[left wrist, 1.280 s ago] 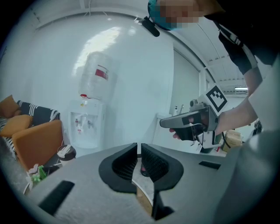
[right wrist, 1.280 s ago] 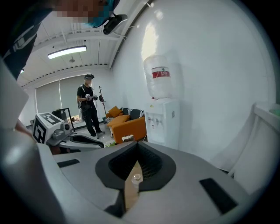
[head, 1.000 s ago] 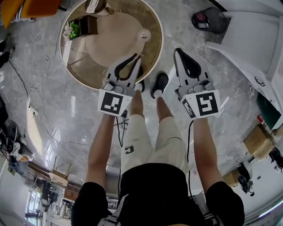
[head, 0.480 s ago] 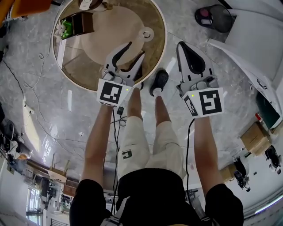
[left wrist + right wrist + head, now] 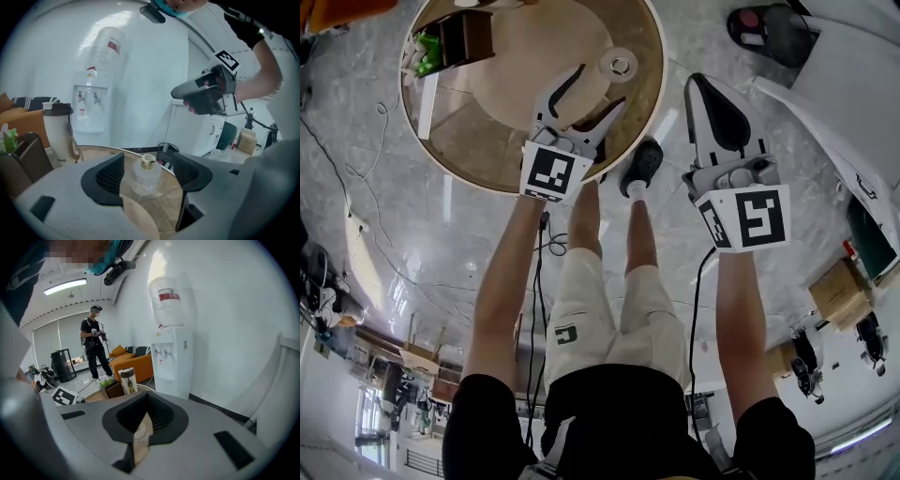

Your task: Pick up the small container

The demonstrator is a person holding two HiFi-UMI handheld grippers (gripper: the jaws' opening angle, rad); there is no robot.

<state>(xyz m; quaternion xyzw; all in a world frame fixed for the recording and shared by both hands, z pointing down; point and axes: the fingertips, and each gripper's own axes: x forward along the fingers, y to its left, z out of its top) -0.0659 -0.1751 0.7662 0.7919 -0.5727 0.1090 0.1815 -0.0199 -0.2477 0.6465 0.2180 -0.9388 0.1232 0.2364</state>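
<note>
On the round table (image 5: pixel 487 141) stood the small container (image 5: pixel 146 174), a clear bottle with a gold cap, just ahead of the left gripper (image 5: pixel 600 86). Its jaws had just been opening and stood released, touching nothing. The right gripper (image 5: pixel 701 86) hung clenched beside the table.

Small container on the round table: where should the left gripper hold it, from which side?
Take the small container by its clear round body, below the narrower gold cap, coming level from the near edge of the table. It stands upright, and the left gripper, jaws just opening, frames it.
</note>
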